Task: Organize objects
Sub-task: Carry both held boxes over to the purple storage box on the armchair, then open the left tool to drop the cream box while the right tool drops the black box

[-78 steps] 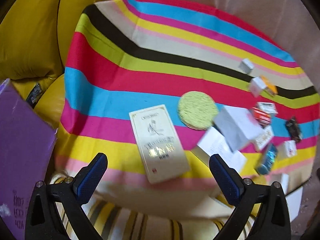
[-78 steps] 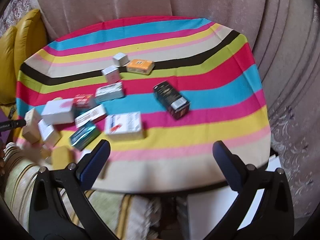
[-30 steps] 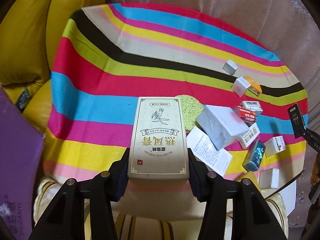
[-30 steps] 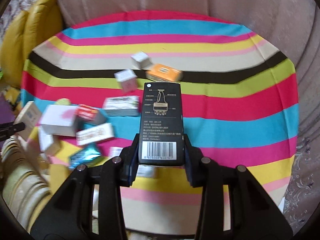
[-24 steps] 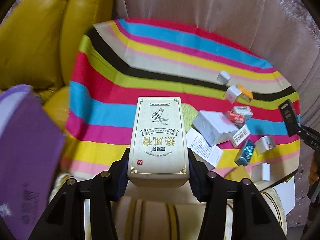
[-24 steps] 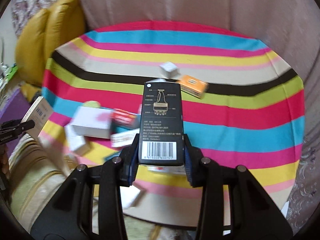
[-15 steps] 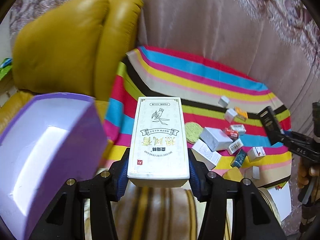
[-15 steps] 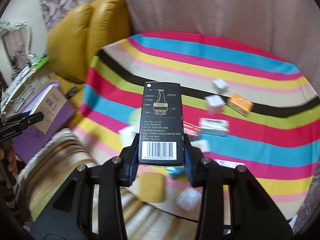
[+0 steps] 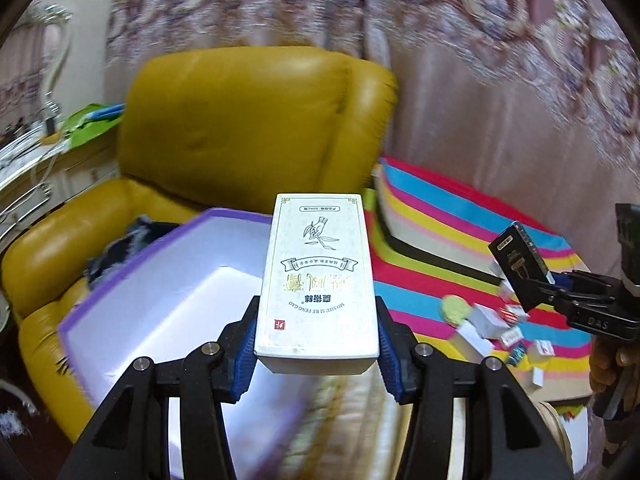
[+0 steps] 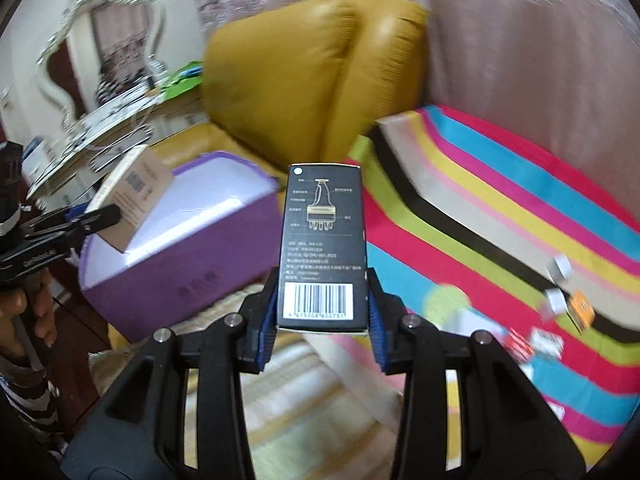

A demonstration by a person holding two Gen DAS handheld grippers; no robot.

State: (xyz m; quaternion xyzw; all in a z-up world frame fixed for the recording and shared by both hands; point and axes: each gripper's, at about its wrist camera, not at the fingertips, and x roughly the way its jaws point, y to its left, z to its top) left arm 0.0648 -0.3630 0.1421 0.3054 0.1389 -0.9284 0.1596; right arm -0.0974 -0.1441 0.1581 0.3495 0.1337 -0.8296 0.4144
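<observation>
Glossy yellow leather armchair (image 9: 248, 120); matt striped cloth on tabletop (image 10: 500, 216); smooth cardboard cream box (image 9: 318, 276) and black box (image 10: 322, 248); matt purple bin (image 10: 192, 256).

The left claw (image 9: 316, 354) is clamped on a white box (image 9: 318, 280), held level in the air. The right claw (image 10: 322, 312) grips a black box (image 10: 323, 244) by its sides, a hand (image 9: 612, 364) wrapped round its handle.
</observation>
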